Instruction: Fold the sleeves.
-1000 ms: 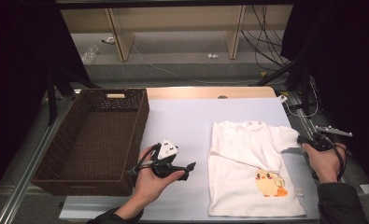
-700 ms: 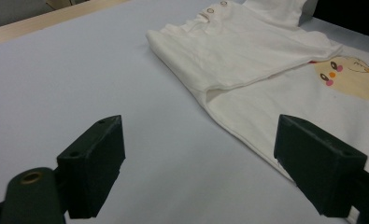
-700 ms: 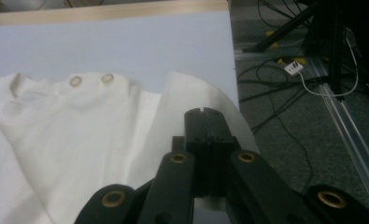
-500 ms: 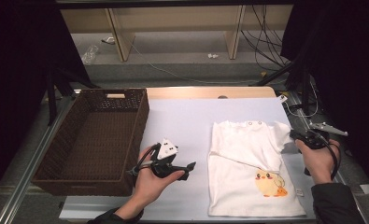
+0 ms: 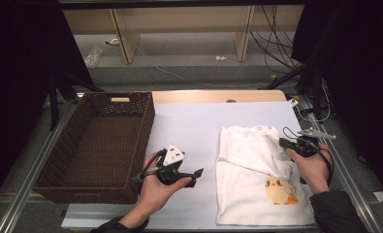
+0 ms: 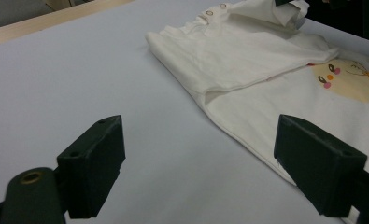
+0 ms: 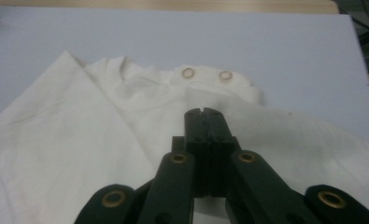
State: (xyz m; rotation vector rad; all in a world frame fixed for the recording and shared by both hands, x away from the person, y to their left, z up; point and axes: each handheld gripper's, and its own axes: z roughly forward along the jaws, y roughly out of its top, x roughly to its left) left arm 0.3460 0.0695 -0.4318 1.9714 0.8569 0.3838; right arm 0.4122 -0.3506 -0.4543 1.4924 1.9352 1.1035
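Left gripper idle and spread wide, right gripper pinched tight.

In the high view the left hand [image 5: 155, 187] comes up from the bottom edge, left of centre, palm around the left gripper [image 5: 191, 175], whose black jaws point toward the right of the frame; a grey three-cornered plate sits on top of it. In the left gripper view its two jaws stand far apart at the lower left and lower right corners. The right hand [image 5: 314, 170] enters at the lower right, dark sleeve at the wrist, holding the right gripper [image 5: 282, 142] pointed toward the left of the frame. In the right gripper view its jaws are pressed together at bottom centre.
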